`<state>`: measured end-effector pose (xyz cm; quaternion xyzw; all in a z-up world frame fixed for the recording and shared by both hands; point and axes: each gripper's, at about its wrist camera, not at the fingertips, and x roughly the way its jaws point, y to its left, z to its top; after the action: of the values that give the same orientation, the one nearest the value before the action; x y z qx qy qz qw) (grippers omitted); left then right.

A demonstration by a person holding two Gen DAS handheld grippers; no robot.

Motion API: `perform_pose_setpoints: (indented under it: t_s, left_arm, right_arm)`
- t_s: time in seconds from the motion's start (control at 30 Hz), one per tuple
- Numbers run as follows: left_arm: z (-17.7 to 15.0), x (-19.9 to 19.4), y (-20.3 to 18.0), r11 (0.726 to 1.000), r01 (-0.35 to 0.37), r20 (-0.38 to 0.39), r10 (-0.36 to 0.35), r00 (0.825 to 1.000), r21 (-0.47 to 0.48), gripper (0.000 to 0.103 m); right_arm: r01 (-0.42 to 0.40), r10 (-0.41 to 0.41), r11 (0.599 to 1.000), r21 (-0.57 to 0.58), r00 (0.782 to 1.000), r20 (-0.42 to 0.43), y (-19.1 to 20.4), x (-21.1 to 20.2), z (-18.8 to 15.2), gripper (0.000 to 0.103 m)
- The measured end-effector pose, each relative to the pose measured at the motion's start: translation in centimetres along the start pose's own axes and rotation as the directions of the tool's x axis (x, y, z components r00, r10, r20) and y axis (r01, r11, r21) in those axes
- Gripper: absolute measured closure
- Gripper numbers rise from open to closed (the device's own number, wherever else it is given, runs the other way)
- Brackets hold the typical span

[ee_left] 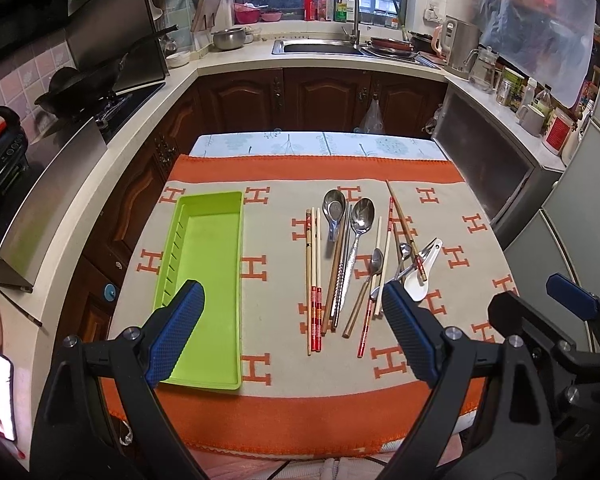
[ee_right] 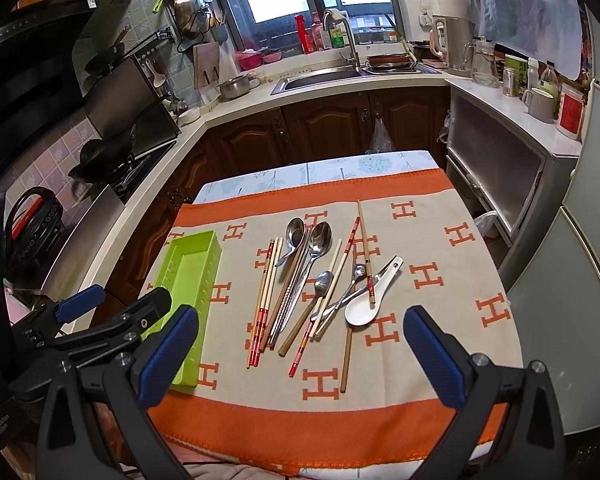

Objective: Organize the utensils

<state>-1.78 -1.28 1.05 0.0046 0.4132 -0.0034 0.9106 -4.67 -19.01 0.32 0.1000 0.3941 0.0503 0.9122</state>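
Kitchen counters run around the back and sides, with a sink [ee_left: 316, 46] under the window and a wok [ee_left: 80, 84] on the stove at left. Nearer, a table [ee_left: 316, 142] carries a beige cloth [ee_left: 272, 240] with orange H marks and orange bands along its near and far edges.

On the cloth's left part lies a green tray [ee_left: 208, 280], long and narrow, empty, with a row of slots along its left wall. Well to its right the utensils lie loose in a rough fan. Two pale chopsticks [ee_left: 314, 264] with red-patterned ends lie side by side at the left of the group. Beside them are two large metal spoons [ee_left: 362, 216], bowls away from the cameras, with darker chopsticks between and under them. Further right, a smaller metal spoon [ee_left: 376, 260], more chopsticks crossing at angles, and a white ceramic spoon [ee_right: 364, 308] lie in a tangle; a red-tipped chopstick rests across the white spoon's handle.

Both grippers hover above the near edge of the table, touching nothing. The left gripper [ee_left: 292, 320] has its jaws spread wide, one blue pad over the tray and the other near the white spoon. The right gripper [ee_right: 300, 344] also has its jaws wide apart and empty, framing the utensil group from the near side. Each gripper shows at the edge of the other's view.
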Motion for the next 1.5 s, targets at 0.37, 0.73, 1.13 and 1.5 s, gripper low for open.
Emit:
perform_pose_setpoints:
  t_s: [0.37, 0.73, 1.13, 1.5]
  left_arm:
    - [-0.1, 0.0, 0.1, 1.000, -0.012, 0.004, 0.011, 1.000, 0.008, 0.014]
    - [0.0, 0.1, 0.2, 1.000, -0.017, 0.009, 0.016, 1.000, 0.016, 0.014]
    - [0.3, 0.7, 0.0, 1.000, 0.006, 0.000, -0.006, 1.000, 0.016, 0.014]
    - [1.3, 3.6, -0.5, 0.998, 0.063, -0.068, -0.062, 0.996, 0.013, 0.014]
  right_arm:
    - [0.003, -0.003, 1.000, -0.002, 1.000, -0.002, 0.0, 0.0, -0.2, 0.000]
    - [0.001, -0.001, 1.000, -0.001, 1.000, 0.001, 0.0, 0.1, -0.1, 0.000]
    - [0.015, -0.015, 1.000, -0.008, 1.000, 0.006, -0.4, 0.2, -0.3, 0.000]
    - [0.030, -0.030, 0.999, -0.027, 0.999, -0.010, -0.6, 1.1, 1.2, 0.000]
